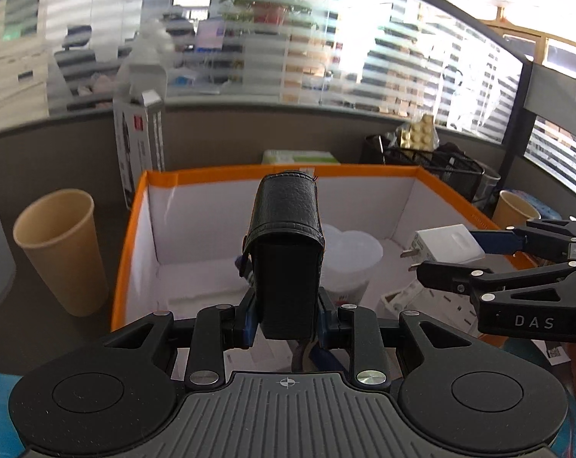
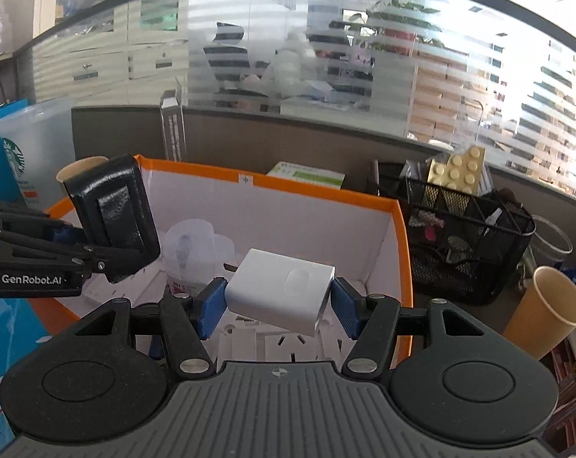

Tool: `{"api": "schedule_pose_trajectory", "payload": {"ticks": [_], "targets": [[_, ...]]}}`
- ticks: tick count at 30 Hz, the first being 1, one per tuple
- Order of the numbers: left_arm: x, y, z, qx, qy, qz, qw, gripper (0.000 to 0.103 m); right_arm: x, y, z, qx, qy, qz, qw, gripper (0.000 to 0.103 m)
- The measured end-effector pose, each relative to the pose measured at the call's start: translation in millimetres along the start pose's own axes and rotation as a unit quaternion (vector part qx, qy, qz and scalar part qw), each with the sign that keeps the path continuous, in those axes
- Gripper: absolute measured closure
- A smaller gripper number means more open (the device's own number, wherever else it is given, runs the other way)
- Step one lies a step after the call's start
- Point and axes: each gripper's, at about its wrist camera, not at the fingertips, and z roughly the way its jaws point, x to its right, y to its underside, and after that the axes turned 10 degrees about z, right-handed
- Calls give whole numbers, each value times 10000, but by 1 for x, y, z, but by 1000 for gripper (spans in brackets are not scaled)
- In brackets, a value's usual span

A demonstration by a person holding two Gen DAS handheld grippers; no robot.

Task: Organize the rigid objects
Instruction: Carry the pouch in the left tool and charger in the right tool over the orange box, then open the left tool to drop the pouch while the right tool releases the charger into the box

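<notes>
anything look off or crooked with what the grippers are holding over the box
The white charger sits tilted between the right gripper's blue fingers, one corner dipping toward the orange-rimmed box. The black leather case in the left gripper stands upright. Nothing looks spilled or damaged.

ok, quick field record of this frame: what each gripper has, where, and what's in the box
left gripper: shut on black leather case, held upright above the box
right gripper: shut on white plug adapter, tilted, above the box
box: orange-rimmed box, white inside, open top
box contents: translucent lidded tub; white power strip on the floor under the adapter
beside box: paper cup at left, black mesh organizer at right
placed yet: no, both items held clear of the floor
</notes>
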Motion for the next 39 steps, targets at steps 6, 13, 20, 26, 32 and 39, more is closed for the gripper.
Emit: {"api": "schedule_pose_trajectory", "payload": {"ticks": [6,13,20,26,32,39], "targets": [[-1,4,7,-88,53,-63,9999,76,1,2,7,-129,14,49,9999,46],[-1,5,7,-66,70,-65,9999,76,2,2,12,-168,43,116,9998,46],[9,3,-7,165,146,17,9998,22,5,2,7,-21,81,207,9998,34],[19,4,-34,504,-251,78,9984,0,4,4,-24,705,163,407,9965,13],[15,16,-66,1166,-1016,-132,9879,0,-1,27,-60,2139,460,798,9725,0],[12,27,-58,1194,-1355,-173,9834,0,-2,45,-55,2337,568,727,9679,0]]}}
